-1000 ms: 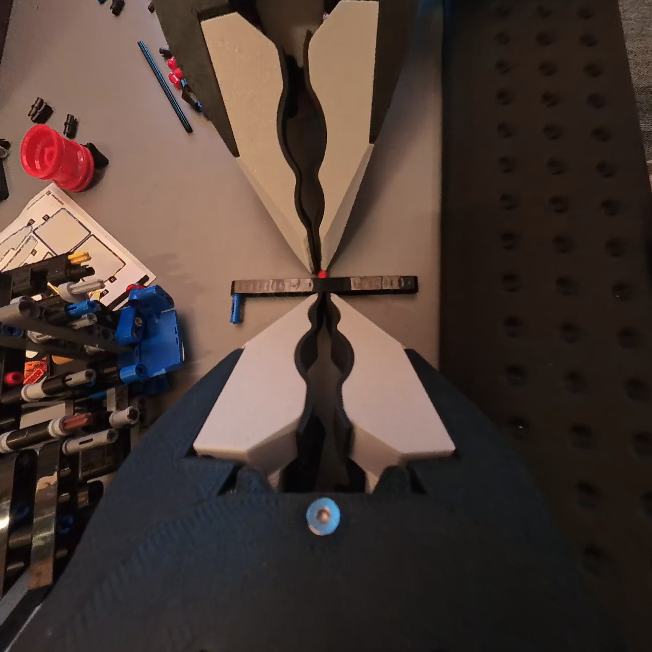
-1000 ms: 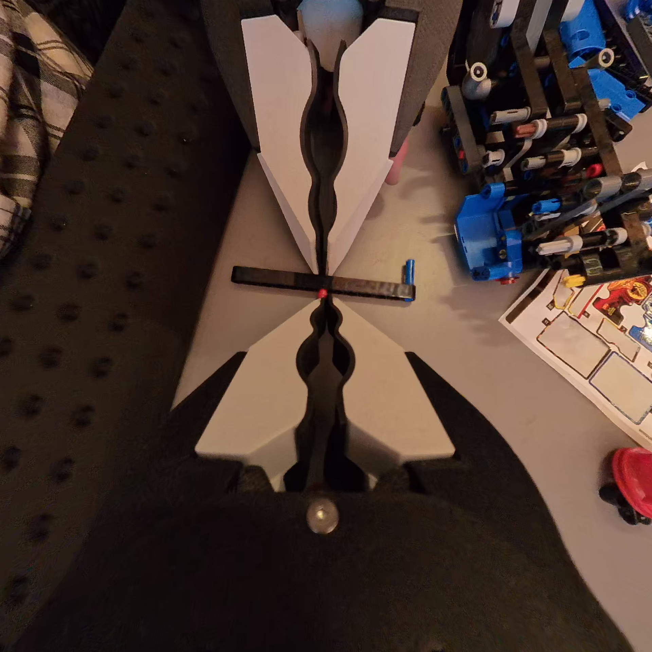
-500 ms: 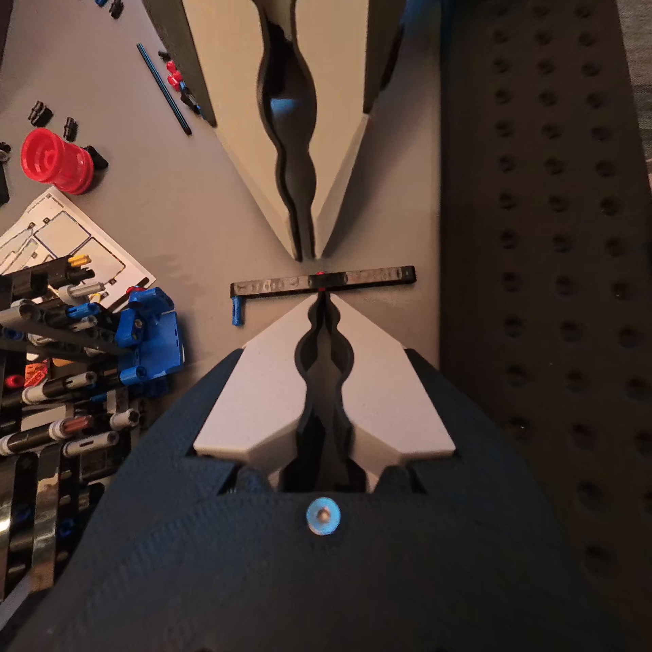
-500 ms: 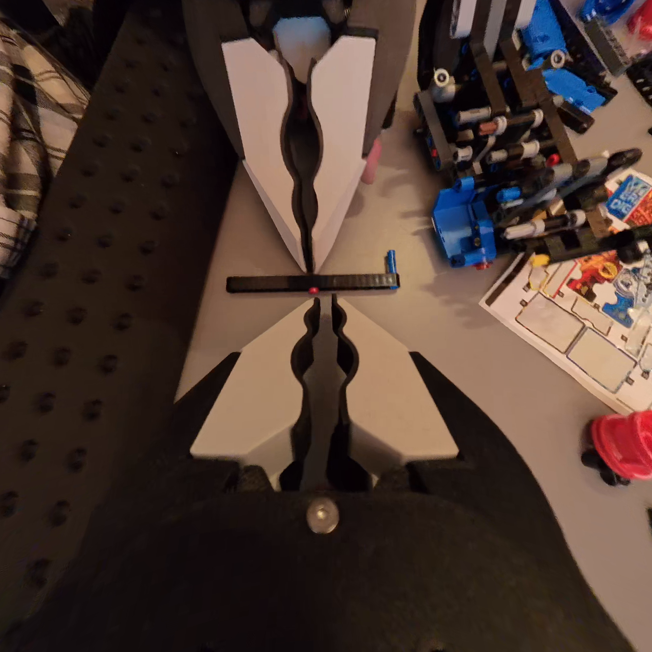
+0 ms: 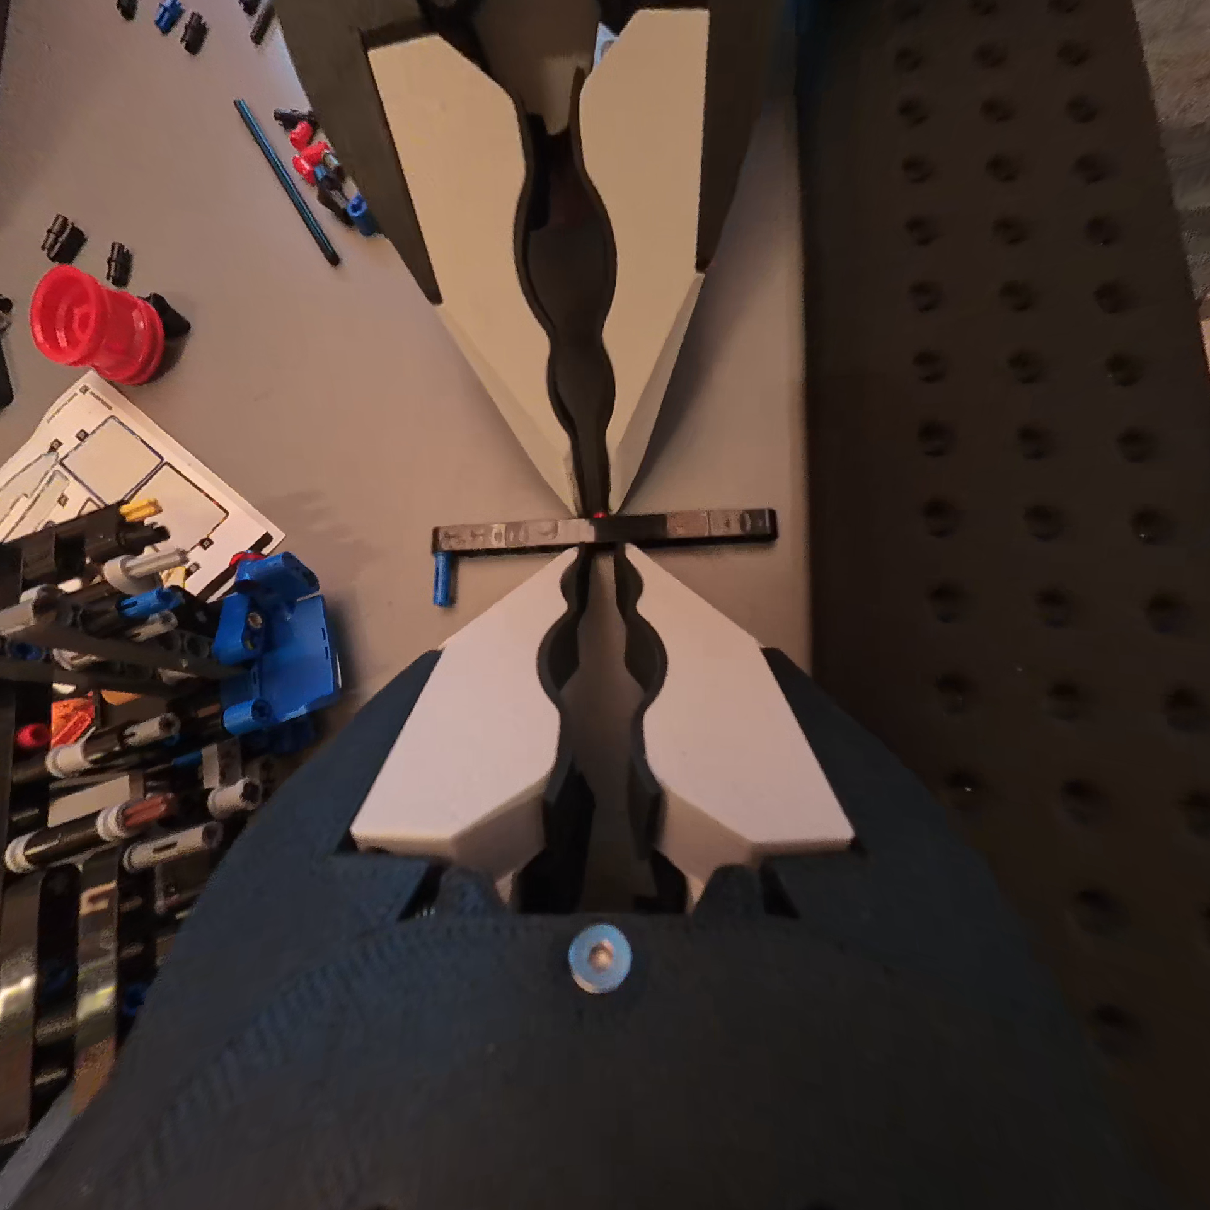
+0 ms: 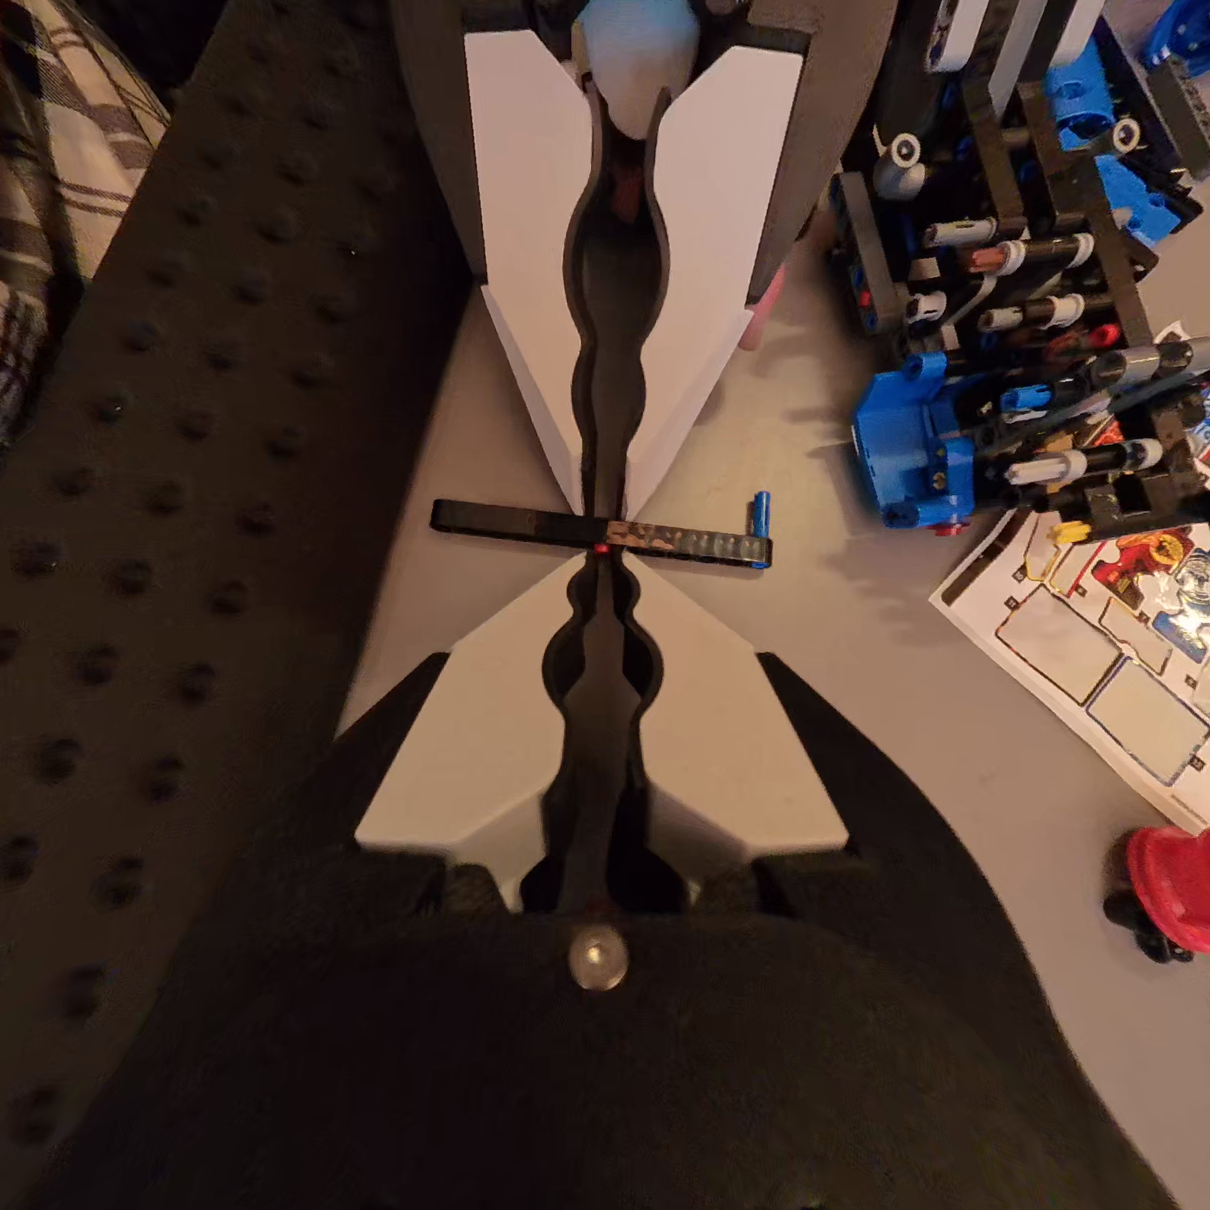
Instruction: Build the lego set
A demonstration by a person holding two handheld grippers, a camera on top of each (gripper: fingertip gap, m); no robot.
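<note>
Left wrist view: left gripper, tips slightly parted, meets the black beam; opposite, right gripper pinches its red pin.

A long black lego beam lies level and crosswise above the grey table. A blue pin sticks out of one end, a tiny red pin sits at mid-length. The part-built black and blue lego model stands on the table, well apart from the beam's blue-pin end.
</note>
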